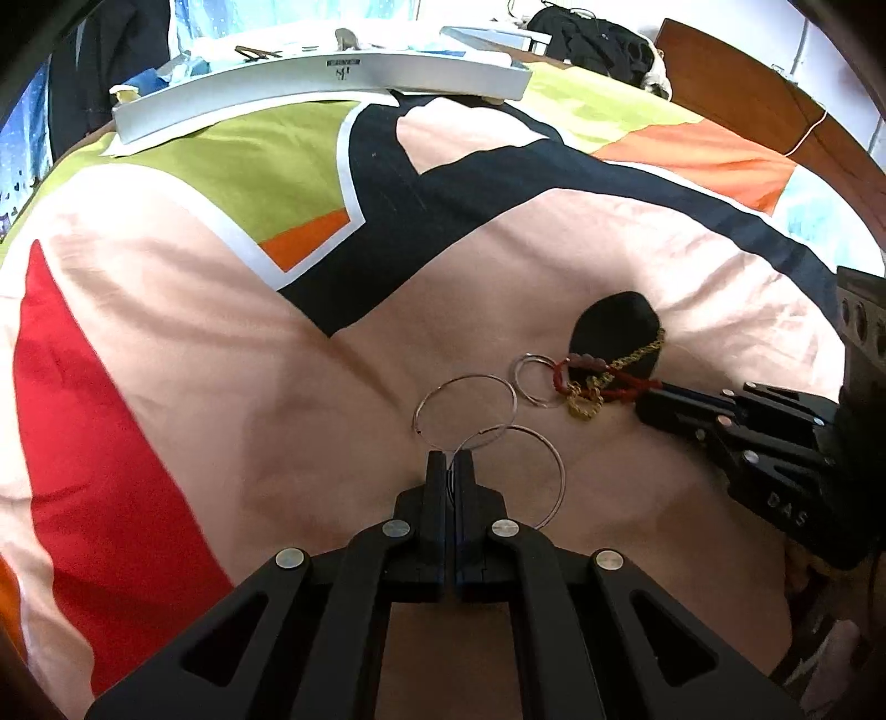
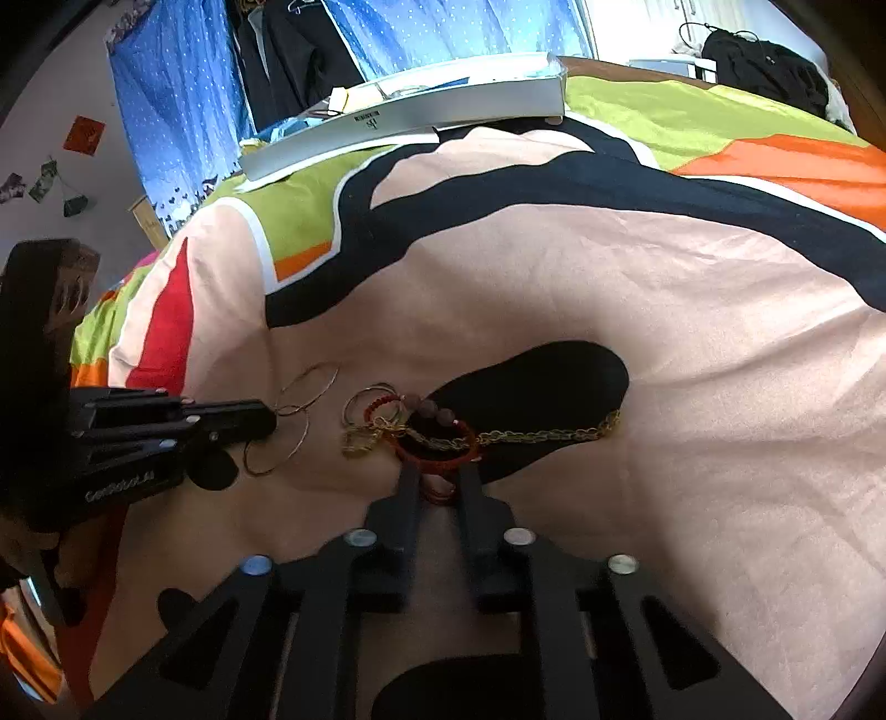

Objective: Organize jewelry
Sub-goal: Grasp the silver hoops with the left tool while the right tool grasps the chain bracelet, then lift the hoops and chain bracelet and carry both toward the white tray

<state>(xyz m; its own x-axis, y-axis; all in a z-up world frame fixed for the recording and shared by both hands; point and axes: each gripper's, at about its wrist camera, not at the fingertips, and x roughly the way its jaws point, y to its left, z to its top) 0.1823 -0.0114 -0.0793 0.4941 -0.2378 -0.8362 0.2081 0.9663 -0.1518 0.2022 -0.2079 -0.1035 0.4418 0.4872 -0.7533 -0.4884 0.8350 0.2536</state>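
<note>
Jewelry lies on a colourful bedspread. My left gripper (image 1: 449, 455) is shut on the thin wire of a large silver hoop (image 1: 556, 471); a second large hoop (image 1: 465, 378) lies just ahead. In the right wrist view the left gripper (image 2: 271, 423) shows at left, on the hoops (image 2: 302, 437). A small silver ring pair (image 1: 532, 381), a red cord bracelet (image 1: 609, 387) and a gold chain (image 1: 637, 354) lie tangled to the right. My right gripper (image 2: 436, 473) stands part open with its fingers either side of the red cord bracelet (image 2: 437, 451); the gold chain (image 2: 542, 435) runs right.
A long silver-grey jewelry box (image 1: 332, 72) lies at the far edge of the bed, also in the right wrist view (image 2: 410, 119). Dark clothes (image 1: 598, 39) are piled at the back right. A wooden headboard (image 1: 775, 99) borders the right side.
</note>
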